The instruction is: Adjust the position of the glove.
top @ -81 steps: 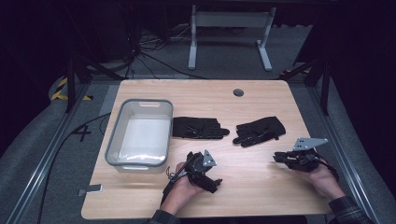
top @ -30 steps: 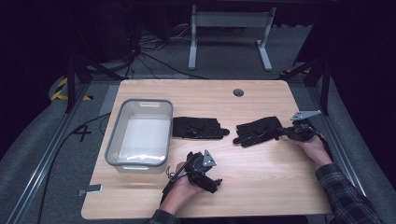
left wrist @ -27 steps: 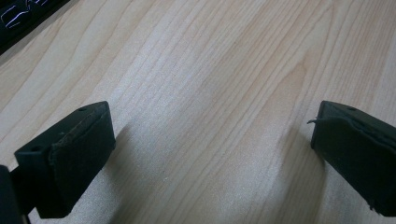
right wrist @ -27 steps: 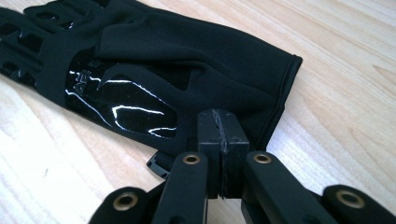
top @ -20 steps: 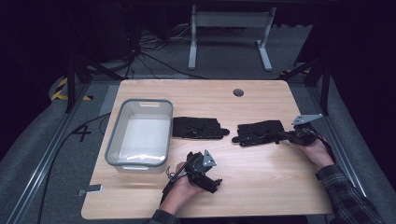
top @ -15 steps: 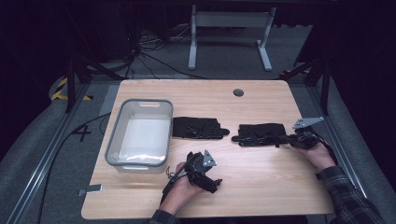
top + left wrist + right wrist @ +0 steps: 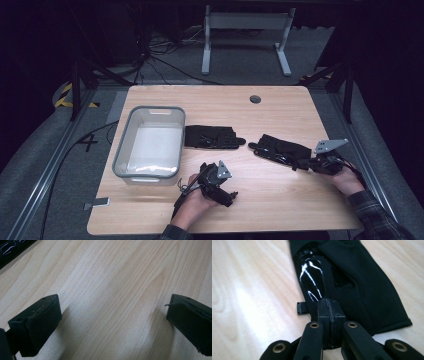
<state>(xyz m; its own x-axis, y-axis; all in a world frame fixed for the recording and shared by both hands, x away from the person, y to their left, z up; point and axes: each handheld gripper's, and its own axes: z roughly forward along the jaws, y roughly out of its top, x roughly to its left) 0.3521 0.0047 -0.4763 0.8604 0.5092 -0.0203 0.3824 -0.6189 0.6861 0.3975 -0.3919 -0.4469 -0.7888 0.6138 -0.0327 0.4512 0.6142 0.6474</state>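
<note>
Dim room, grey floor [image 7: 45, 150], cables [image 7: 160, 55], perhaps a metal stand [image 7: 245, 30]

Matt cloth glove [image 7: 362, 290], glossy patch; wood table [image 7: 280, 200], perhaps laminate

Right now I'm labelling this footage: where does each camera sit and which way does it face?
High view: above the person's side, facing forward and down on the table; both forearms show.
Left gripper view: on the left claw, facing bare wood; jaws apart.
Right gripper view: on the right claw, shut on the right glove.
High and right gripper views share that glove.
</note>
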